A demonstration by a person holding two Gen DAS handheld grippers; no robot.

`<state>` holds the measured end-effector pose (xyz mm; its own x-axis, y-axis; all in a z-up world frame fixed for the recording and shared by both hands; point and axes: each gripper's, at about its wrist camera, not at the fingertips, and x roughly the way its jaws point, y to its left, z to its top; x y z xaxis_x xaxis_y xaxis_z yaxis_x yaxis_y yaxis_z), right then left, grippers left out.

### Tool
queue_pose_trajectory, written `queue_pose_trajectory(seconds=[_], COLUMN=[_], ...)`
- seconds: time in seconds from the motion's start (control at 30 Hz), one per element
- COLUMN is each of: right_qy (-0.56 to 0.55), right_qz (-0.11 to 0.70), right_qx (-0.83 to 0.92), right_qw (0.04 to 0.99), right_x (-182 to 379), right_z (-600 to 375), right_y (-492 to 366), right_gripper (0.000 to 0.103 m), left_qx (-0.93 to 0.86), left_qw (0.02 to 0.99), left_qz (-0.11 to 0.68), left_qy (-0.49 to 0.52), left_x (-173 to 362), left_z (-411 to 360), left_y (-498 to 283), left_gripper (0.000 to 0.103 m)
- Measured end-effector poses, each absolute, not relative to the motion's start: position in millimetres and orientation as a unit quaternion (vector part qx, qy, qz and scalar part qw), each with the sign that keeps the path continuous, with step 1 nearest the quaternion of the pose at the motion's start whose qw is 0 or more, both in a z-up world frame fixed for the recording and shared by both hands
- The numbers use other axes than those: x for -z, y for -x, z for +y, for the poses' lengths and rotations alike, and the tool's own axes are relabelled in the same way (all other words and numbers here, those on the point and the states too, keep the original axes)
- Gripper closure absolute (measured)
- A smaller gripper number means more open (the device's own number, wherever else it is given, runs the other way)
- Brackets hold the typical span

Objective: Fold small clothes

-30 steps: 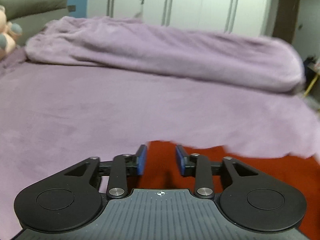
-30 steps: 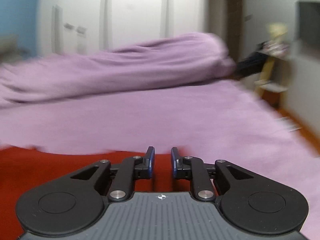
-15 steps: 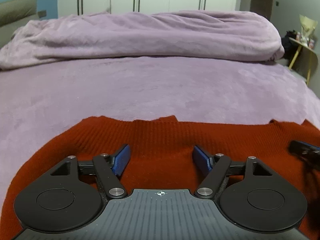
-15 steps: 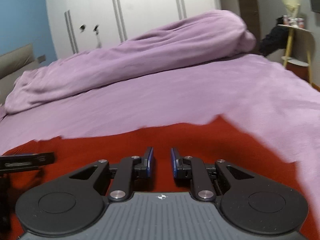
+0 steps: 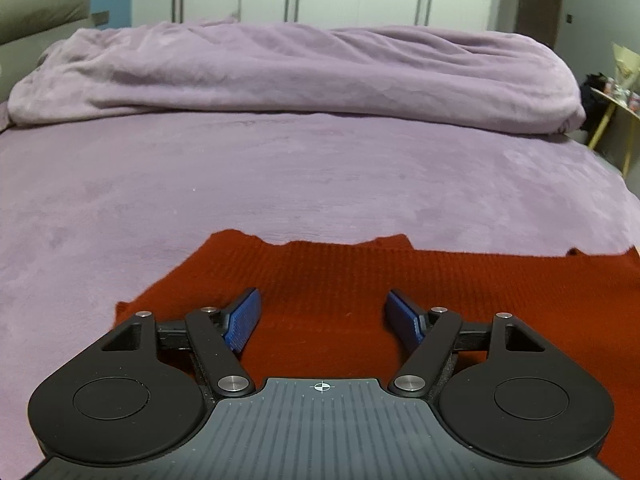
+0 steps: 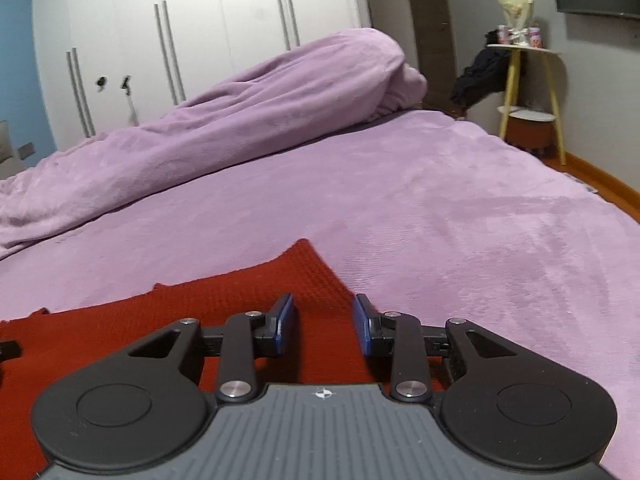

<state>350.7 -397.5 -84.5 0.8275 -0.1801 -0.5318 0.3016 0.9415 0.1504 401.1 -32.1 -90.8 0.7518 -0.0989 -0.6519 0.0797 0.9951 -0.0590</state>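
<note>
One rust-red waffle-knit garment [image 5: 344, 280] lies flat on the bed's near edge, long axis left-right, far hem toward the heaped lilac fleece blanket [image 5: 280, 76]. Left gripper [image 5: 322, 314] wide apart, right gripper [image 6: 325, 326] partly apart, both empty, hovering over it w/ no grip. Best pinch both near corners evenly, then fold away.

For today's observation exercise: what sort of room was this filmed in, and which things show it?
Most likely a bedroom: a bed under a purple blanket, a rolled duvet across it, and white wardrobe doors behind.
</note>
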Motion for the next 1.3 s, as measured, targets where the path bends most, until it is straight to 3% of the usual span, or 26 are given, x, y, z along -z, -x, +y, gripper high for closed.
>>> queue_pose_trajectory(seconds=[0.1, 0.2, 0.27, 0.37, 0.53, 0.7, 0.83, 1.07, 1.13, 1.3], right_qy=[-0.107, -0.123, -0.129, -0.148, -0.159, -0.160, -0.132, -0.108, -0.099, -0.064], right_qz=[0.274, 0.274, 0.259, 0.242, 0.265, 0.315, 0.325, 0.337, 0.342, 0.348], right_qx=[0.192, 0.201, 0.169, 0.102, -0.010, -0.070, -0.068, -0.030, -0.027, -0.038], right_qw=[0.936, 0.933, 0.942, 0.954, 0.951, 0.933, 0.934, 0.935, 0.934, 0.935], right_x=[79.6, 71.0, 61.3, 49.5, 54.0, 69.0, 72.0, 75.6, 80.0, 83.6], right_z=[-400.6, -398.7, -387.0, -360.7, -299.2, -243.6, -216.6, -194.5, -190.7, -185.3], right_y=[-344.2, -320.3, -295.1, -254.5, -218.1, -214.6, -216.9, -226.0, -226.3, -230.6], right_gripper=[0.065, 0.065, 0.065, 0.065, 0.066, 0.082, 0.086, 0.086, 0.085, 0.084], left_qx=[0.032, 0.002, -0.020, -0.016, 0.068, 0.105, 0.114, 0.103, 0.103, 0.111], left_qw=[0.940, 0.940, 0.940, 0.935, 0.913, 0.876, 0.855, 0.829, 0.821, 0.806], left_qz=[0.338, 0.340, 0.339, 0.351, 0.388, 0.425, 0.436, 0.439, 0.438, 0.437], left_qy=[-0.013, -0.001, -0.018, -0.039, 0.110, 0.203, 0.256, 0.331, 0.352, 0.384], left_x=[87.0, 80.7, 75.0, 74.6, 71.4, 83.4, 87.1, 100.6, 103.4, 107.3], left_z=[-18.4, 14.3, 29.5, 52.3, 91.8, 104.2, 108.4, 120.6, 124.4, 130.3], left_y=[-389.0, -372.8, -356.2, -322.7, -270.1, -273.1, -291.1, -316.5, -320.2, -322.3], left_gripper=[0.025, 0.022, 0.012, 0.012, 0.013, 0.018, 0.037, 0.055, 0.079, 0.084])
